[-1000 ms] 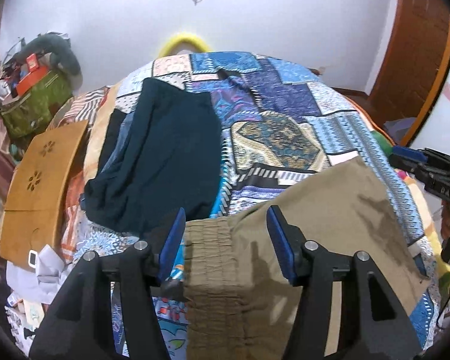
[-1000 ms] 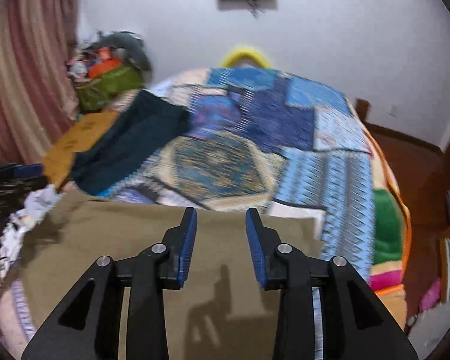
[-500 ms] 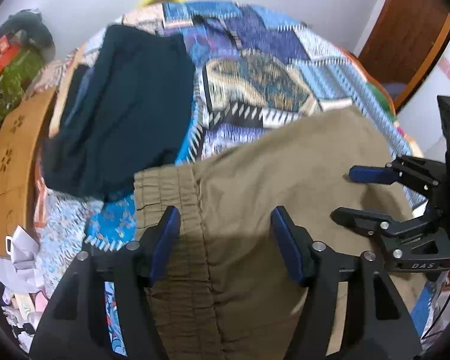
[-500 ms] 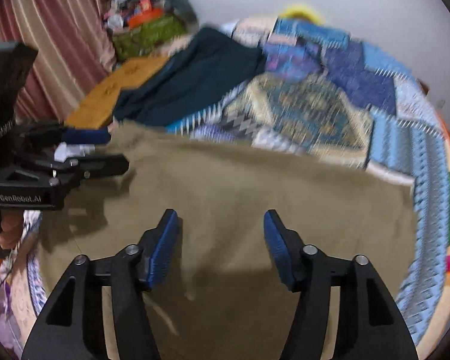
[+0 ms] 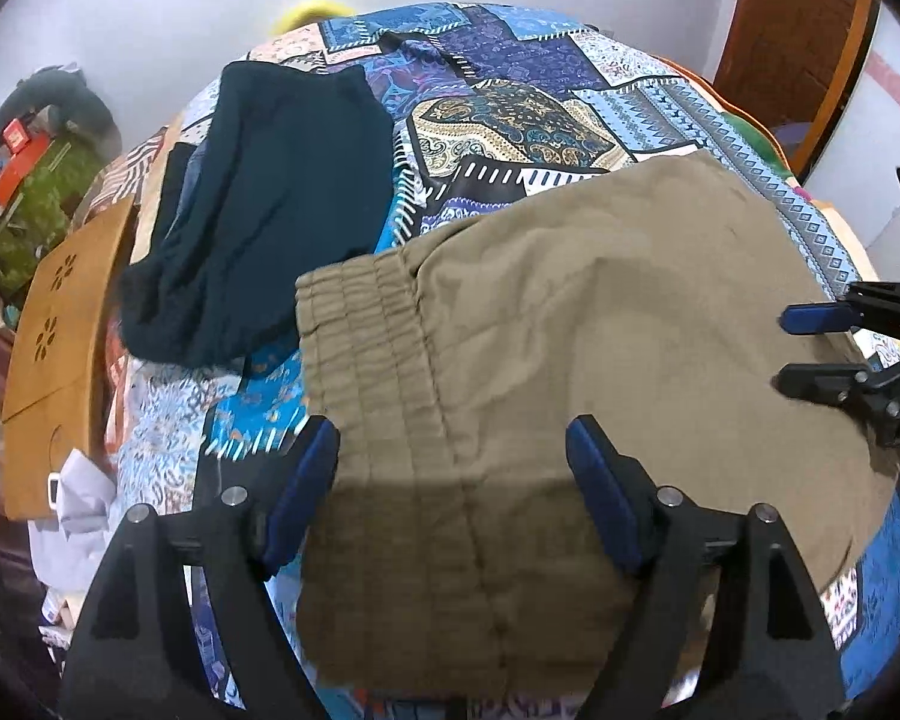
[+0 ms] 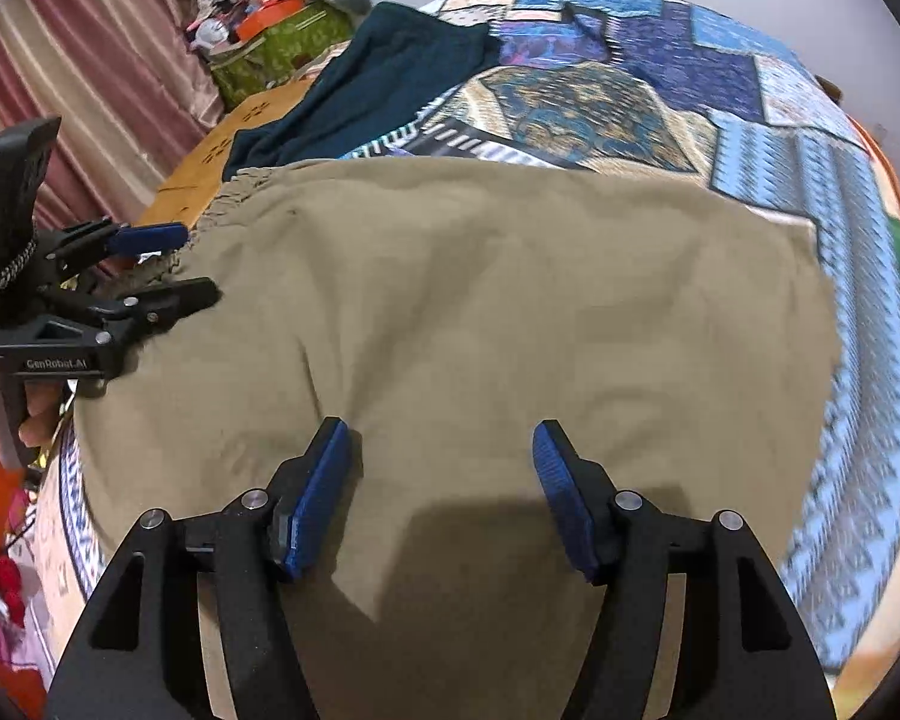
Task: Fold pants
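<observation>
1. The left tongs (image 5: 450, 456) hang over the elastic waistband end of the khaki pants (image 5: 570, 324); their jaws stand wide and are opening, with cloth below the gap but nothing pinched.
2. The right tongs (image 6: 441, 456) hang over the plain end of the pants (image 6: 480, 300), jaws apart, pressing on nothing.
3. The pants lie spread flat on the bed's patchwork cover (image 5: 546, 114), near its front edge.
4. Beyond the waistband, just beside it, lies a dark teal garment (image 5: 276, 204).
5. Left of the bed stands a wooden board (image 5: 54, 336) with flower cut-outs.
6. Farthest back, a green bag (image 6: 282, 42) heaped with clutter sits by the wall.
</observation>
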Motion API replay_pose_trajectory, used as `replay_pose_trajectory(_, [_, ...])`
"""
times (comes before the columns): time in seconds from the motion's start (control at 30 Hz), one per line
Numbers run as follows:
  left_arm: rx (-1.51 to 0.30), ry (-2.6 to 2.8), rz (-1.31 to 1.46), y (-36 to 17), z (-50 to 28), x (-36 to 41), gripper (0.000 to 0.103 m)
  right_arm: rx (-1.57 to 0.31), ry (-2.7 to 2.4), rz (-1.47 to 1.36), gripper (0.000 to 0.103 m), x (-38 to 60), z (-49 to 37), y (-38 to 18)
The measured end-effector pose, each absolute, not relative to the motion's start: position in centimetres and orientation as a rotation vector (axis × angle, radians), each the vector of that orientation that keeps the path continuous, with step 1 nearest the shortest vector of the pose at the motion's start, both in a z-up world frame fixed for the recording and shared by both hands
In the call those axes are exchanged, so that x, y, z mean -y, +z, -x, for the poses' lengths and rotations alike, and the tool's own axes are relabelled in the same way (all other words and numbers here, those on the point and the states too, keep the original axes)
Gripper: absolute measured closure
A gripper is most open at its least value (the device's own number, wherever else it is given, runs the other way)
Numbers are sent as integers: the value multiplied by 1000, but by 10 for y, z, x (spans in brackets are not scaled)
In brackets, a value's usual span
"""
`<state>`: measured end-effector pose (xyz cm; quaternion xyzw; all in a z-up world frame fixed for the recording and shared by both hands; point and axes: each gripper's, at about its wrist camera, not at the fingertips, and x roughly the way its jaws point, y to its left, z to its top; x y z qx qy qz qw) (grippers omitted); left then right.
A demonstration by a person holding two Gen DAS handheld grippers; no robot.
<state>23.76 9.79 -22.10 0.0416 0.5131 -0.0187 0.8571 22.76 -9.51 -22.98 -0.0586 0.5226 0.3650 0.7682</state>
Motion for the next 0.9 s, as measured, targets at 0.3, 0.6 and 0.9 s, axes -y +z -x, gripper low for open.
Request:
replay_pose_trajectory(0.3, [-1073, -18, -49, -210, -206, -104, 22, -1110, 687, 82, 43, 139, -200, -225])
replay_pose_trajectory(0.6, [-1055, 13, -2, -202, -179, -111, 22, -1105, 579, 98, 43, 182, -178, -229])
replay_pose_trajectory(0.9, [-1067, 42, -24, -200, -155, -110, 21, -1110, 520, 47, 41, 207, -165, -228])
